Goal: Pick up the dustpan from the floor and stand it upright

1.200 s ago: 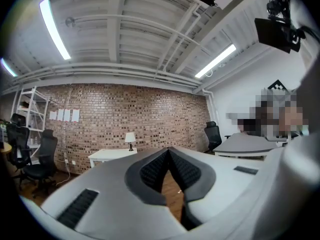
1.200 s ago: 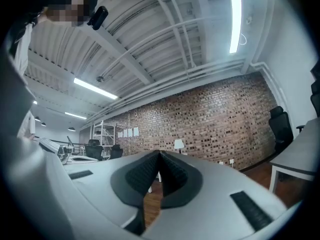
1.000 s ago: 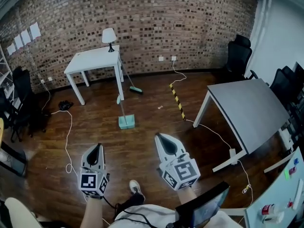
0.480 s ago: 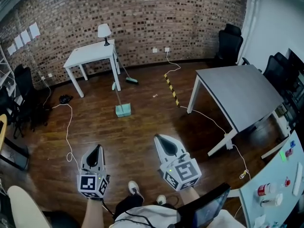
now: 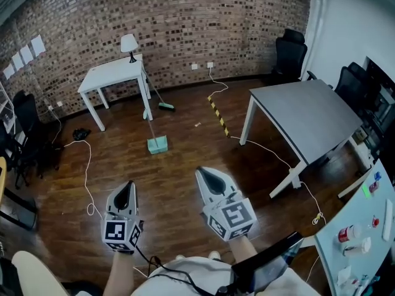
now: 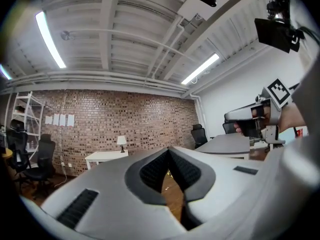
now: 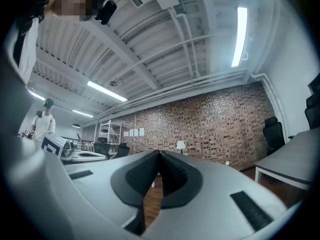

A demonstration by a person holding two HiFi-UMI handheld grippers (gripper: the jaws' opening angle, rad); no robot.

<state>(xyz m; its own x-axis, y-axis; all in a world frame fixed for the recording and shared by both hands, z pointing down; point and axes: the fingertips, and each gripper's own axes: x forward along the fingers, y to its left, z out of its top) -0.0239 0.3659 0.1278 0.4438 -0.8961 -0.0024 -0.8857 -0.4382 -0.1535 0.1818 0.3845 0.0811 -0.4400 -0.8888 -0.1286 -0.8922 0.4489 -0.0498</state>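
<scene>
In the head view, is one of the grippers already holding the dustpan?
No, the dustpan sits on the floor near the white table, far ahead of the left gripper and the right gripper.

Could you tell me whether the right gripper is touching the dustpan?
Apart: the head view shows bare floor between the right gripper and the dustpan.

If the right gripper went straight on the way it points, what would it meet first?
Nothing close. The right gripper, shut and empty, points about level over the floor, above the dustpan, toward the white table by the brick wall. That table looks first, though depth is unclear.
</scene>
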